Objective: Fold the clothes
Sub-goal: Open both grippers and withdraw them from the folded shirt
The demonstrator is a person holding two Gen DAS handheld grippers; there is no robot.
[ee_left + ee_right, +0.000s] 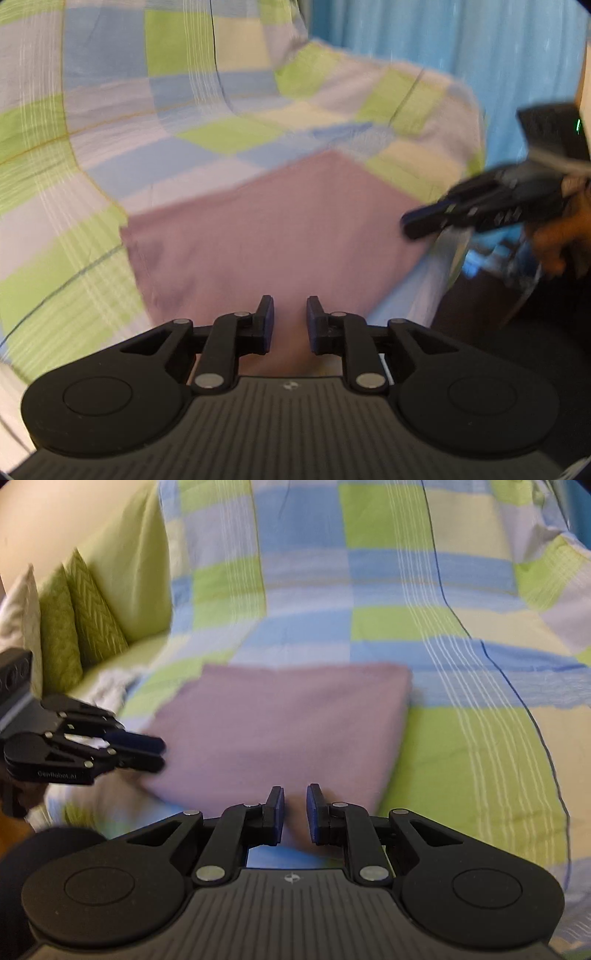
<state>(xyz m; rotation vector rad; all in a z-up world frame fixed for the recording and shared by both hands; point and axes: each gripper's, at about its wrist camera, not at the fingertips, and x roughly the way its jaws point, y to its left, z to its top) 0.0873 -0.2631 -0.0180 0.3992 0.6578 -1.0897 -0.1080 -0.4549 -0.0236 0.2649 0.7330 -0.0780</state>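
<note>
Looking down my left gripper (290, 323), I see its blue-padded jaws parted by a narrow gap with nothing between them, poised over the near edge of the folded mauve cotton garment (266, 229). My right gripper (295, 810) reads the same from its own camera: jaws slightly apart, empty, hovering at the near edge of that cloth (280, 731).

The garment lies flat as a tidy rectangle on the blue, green and lilac checked bedspread (461, 738), so I judge the folding is well along, perhaps one more fold or a tidy-up left. It looks light, soft and limp; it will sag and slide open if lifted by one layer, so I would pinch through all layers at a near corner with each gripper, taking care not to catch the bedspread beneath.

From the right wrist view the left gripper sits at the garment's left edge, its fingers close together; whether they touch the cloth I cannot tell through the blur.

Farther off, green textured cushions (74, 627) lean at the left, and a blue curtain (443, 55) hangs beyond the bed.
</note>
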